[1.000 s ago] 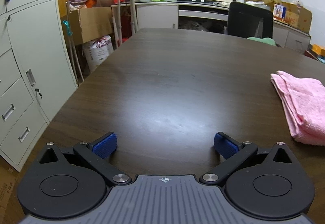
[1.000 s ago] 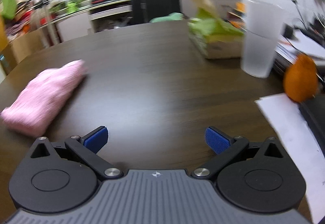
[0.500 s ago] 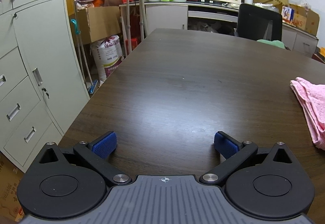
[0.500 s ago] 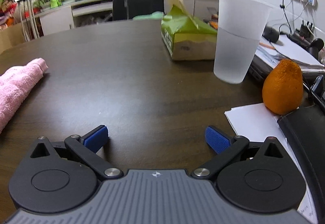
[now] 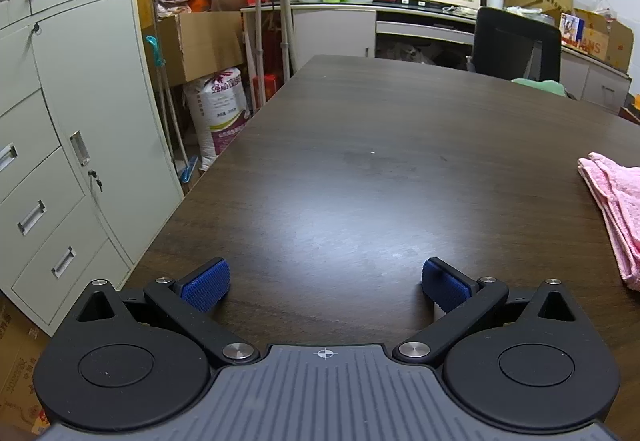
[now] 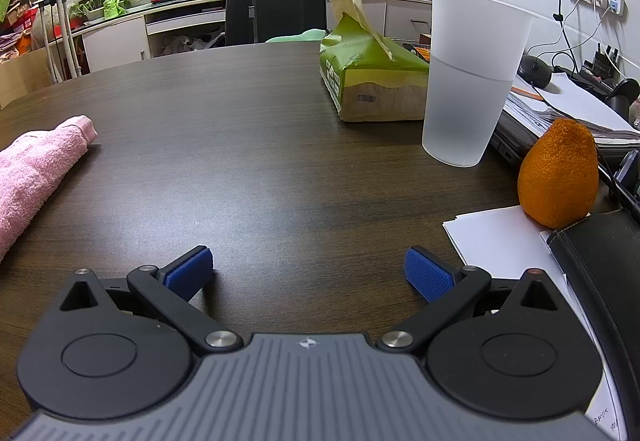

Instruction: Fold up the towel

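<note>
A pink towel [image 5: 618, 213] lies folded on the dark wooden table [image 5: 360, 169], at the right edge of the left wrist view. In the right wrist view the same towel [image 6: 36, 169] sits at the far left. My left gripper [image 5: 325, 285] is open over bare tabletop, well to the left of the towel, with nothing between its blue pads. My right gripper [image 6: 308, 273] is open too, over bare table to the right of the towel, and holds nothing.
To the right stand a frosted plastic cup [image 6: 472, 81], a green tissue pack [image 6: 372, 81], an orange fruit [image 6: 558, 177], white paper [image 6: 500, 237] and a black case [image 6: 600, 261]. Grey cabinets [image 5: 60, 145] flank the table's left edge. A black chair [image 5: 518, 45] stands at the far end.
Both grippers have swung outward from the towel: it slid toward the right edge of the left view and the left edge of the right view. Both stayed open.
</note>
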{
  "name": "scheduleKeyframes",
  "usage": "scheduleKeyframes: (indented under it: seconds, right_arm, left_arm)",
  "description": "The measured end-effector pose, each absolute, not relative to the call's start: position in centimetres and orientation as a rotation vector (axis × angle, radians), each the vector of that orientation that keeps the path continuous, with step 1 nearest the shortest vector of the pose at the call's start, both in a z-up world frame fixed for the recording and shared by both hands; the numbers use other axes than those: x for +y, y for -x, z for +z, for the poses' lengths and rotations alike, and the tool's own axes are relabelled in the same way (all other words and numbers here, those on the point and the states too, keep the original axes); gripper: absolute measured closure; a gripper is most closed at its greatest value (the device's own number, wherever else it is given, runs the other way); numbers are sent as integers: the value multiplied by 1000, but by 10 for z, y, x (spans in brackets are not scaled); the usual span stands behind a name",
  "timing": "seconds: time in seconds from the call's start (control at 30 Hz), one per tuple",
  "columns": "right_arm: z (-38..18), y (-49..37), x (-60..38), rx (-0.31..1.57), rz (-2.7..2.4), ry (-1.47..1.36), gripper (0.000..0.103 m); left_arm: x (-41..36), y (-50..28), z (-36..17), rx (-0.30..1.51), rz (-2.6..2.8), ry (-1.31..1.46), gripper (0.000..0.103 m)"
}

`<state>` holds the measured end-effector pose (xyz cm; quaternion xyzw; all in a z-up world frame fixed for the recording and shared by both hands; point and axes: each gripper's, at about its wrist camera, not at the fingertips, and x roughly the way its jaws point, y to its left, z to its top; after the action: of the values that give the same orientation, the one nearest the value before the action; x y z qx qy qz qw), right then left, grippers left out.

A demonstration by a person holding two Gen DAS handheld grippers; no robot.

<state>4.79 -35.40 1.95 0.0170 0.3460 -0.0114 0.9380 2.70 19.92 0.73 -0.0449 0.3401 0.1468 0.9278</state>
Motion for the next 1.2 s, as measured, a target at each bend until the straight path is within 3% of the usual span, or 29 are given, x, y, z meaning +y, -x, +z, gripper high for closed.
scheduleKeyframes:
  seconds: [1.2]
  right_arm:
    - [20, -48, -353, 709, -26, -35, 0]
  left_arm:
    - [209, -24, 9, 696, 353, 110, 0]
